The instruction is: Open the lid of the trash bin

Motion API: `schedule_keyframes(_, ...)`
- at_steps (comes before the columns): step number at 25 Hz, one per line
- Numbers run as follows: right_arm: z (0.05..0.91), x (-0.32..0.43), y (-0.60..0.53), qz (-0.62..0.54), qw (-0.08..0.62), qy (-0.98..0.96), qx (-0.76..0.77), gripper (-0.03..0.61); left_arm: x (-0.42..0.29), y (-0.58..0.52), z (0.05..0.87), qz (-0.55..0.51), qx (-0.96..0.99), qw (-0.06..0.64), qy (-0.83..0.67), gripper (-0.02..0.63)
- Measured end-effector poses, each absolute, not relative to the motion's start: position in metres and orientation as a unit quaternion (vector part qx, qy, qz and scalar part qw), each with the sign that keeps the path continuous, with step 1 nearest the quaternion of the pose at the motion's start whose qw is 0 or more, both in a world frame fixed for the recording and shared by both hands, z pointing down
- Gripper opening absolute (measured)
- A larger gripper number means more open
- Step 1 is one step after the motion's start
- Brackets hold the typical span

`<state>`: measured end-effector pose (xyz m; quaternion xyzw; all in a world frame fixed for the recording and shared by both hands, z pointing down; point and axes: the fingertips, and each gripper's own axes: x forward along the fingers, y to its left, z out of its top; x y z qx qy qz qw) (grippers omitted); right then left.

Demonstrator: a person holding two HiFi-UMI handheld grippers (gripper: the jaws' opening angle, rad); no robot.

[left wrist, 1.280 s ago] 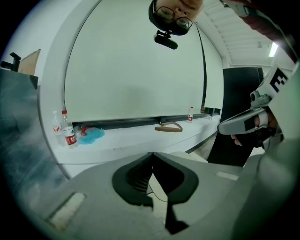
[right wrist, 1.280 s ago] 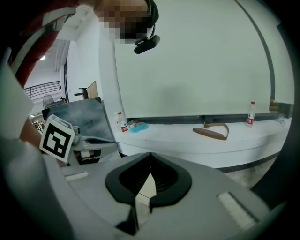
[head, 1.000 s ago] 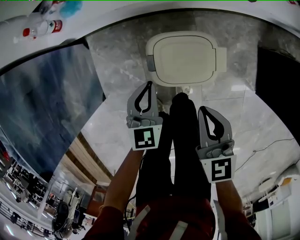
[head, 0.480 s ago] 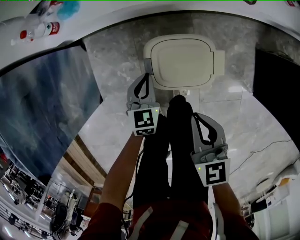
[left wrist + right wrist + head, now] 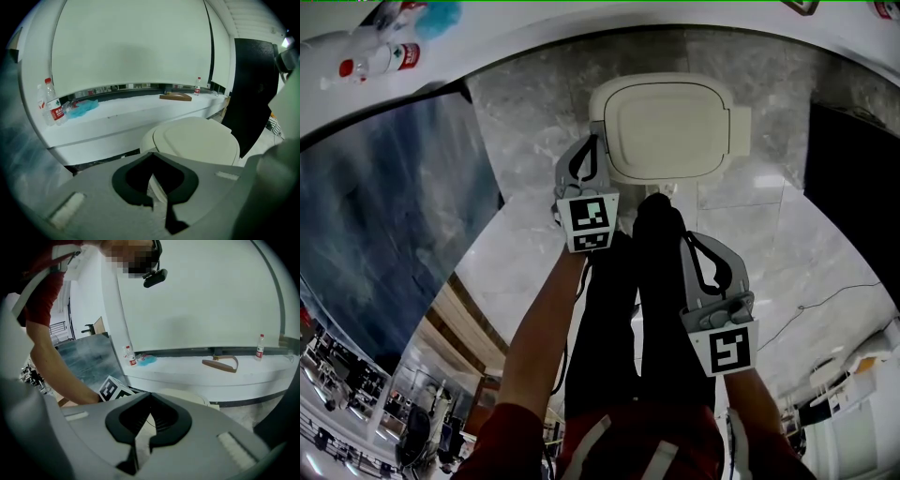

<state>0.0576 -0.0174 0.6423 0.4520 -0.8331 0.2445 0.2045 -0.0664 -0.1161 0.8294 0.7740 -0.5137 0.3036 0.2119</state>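
The trash bin (image 5: 670, 127) stands on the marble floor ahead of me, its cream lid (image 5: 199, 140) down flat. My left gripper (image 5: 592, 141) is shut with nothing in it, its tips at the bin's left edge, near a grey part on that side. In the left gripper view the left gripper (image 5: 151, 153) points at the lid's near rim. My right gripper (image 5: 693, 238) is shut and empty, hanging lower and to the right, short of the bin. Over the right gripper (image 5: 151, 393) a strip of the lid (image 5: 187, 394) shows.
A white ledge (image 5: 140, 110) behind the bin carries water bottles (image 5: 55, 105), a blue cloth (image 5: 84, 107) and a brown object (image 5: 176, 97). A dark panel (image 5: 255, 93) stands right of the bin, a blue-grey panel (image 5: 384, 206) to the left. My black-trousered legs (image 5: 656, 281) are between the grippers.
My left gripper has moved forward to the bin's left edge. The right gripper has drawn back slightly and to the left. The lid has not moved.
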Motion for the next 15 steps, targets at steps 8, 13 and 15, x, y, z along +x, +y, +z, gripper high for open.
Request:
schedule_keyframes(8,0.6439,0.0588,-0.0187,0.243,0.207,-0.833,0.452,0.0,-0.0692,-0.1151,0.8345,0.307,0.77,0.216,-0.516,0.006)
schedule_keyframes(13,0.6448,0.0573,-0.0176,0.243,0.208,-0.834,0.45,0.0,-0.071,-0.1144,0.8357,0.304,0.767,0.218,-0.522,0.006)
schedule_keyframes(15,0.6453,0.0567,-0.0171,0.244,0.207,-0.834,0.45,0.0,-0.0719,-0.1147,0.8373,0.298,0.764,0.224,-0.526,0.006)
